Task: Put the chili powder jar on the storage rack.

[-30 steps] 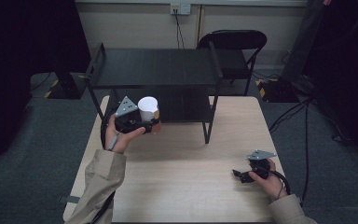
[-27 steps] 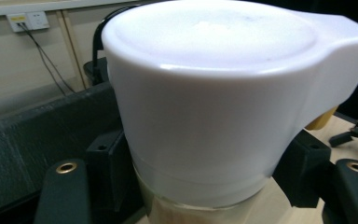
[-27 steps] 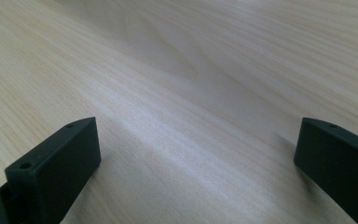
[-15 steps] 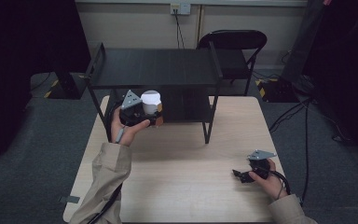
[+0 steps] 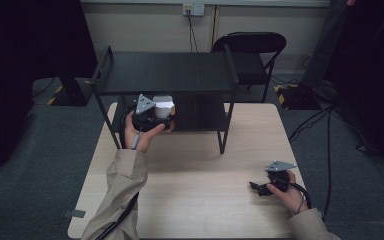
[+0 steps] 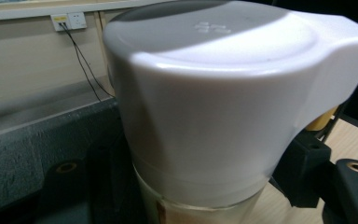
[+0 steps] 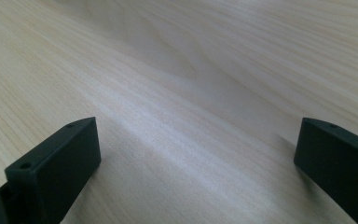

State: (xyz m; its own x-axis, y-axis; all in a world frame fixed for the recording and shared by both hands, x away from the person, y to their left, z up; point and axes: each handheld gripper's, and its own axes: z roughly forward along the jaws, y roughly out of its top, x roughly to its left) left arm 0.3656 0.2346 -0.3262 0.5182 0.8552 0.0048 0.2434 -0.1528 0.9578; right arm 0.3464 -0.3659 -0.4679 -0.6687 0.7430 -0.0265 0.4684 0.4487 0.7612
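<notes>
White-lidded jar (image 5: 164,107); black shelf (image 5: 165,72); pale woodgrain table (image 5: 205,170).

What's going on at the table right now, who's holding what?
The person's left gripper is shut on a jar with a white lid, held at the front edge of the lower tier of the black shelf rack at the far side of the wooden table. In the left gripper view the white lid sits close between the jaws. The right gripper rests near the table's right front, jaws open with nothing between them.

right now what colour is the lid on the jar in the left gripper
White. The lid shows best in the left gripper view, above the clear jar body.
</notes>
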